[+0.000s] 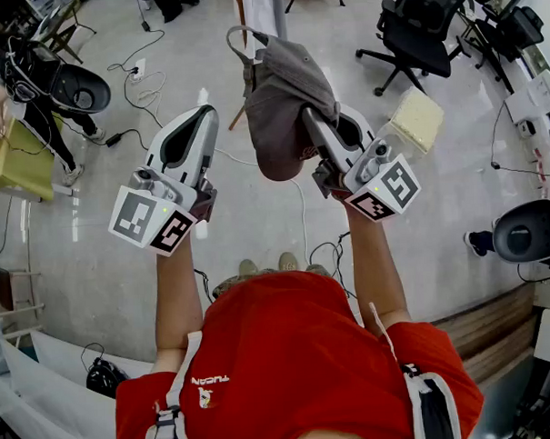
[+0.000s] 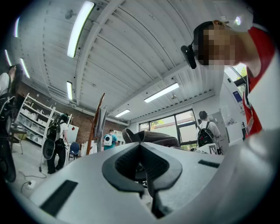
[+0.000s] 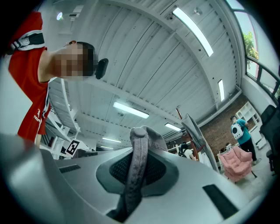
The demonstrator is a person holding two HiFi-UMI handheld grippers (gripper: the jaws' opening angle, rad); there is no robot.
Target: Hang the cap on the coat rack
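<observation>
Slippage worries me: right gripper (image 3: 139, 142) pinches only a thin fold of cap (image 1: 284, 104), left gripper (image 2: 141, 153) closed, empty beside it; bumping the coat rack (image 1: 233, 38) ahead could tug it loose.

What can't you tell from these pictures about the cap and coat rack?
- Coat rack hooks: too small in both gripper views; in the head view, the cap covers most.
- Cap's brim: right gripper view shows only the fold pinched by the right gripper.

Both bare forearms (image 1: 177, 300) reach forward. The left gripper (image 1: 205, 112) points toward 1 o'clock, jaws together, nothing between them. The right gripper (image 1: 309, 118) points toward 11 o'clock, jaws clamped on the cap (image 1: 283, 91).
</observation>
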